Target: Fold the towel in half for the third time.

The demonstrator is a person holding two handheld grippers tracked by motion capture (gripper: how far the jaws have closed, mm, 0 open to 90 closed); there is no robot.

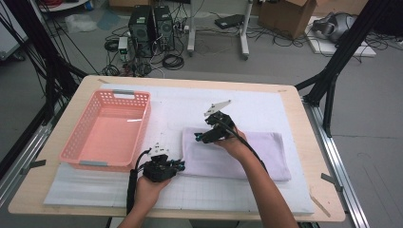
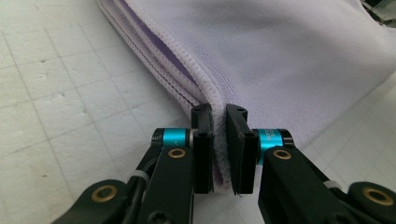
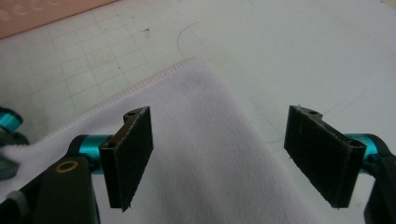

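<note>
High view: folded lavender towel lies center-right of the frame on a white gridded mat covering the bench. Pink basket sits empty at left of frame, well apart from the towel's left edge.

Left gripper, lower center of frame, is at the towel's near-left corner. Left gripper view confirms: jaws clamped on the stacked hemmed edges of the towel, cloth pinched between the pads, layers visible running up-left from the grip. Firm hold, nearly closed.

Right gripper hovers over the towel's far-left corner, just above center of frame. Right gripper view: jaws stand wide apart, nothing between the pads, towel below them with its stitched corner at upper middle of frame; mat beyond, basket at top left. Not gripping yet.

Step, as I read it: securing both left-side corners before lifting or folding the towel; one corner taken, second one being lined up.

Next move likely calls for: right gripper dropping lower so one pad slides under the corner edge, catching all layers, then closing. Risk: grabbing just the top layer, or pressing flat on the cloth without getting under it. Left hold should stay clamped so the fold doesn't slip.
</note>
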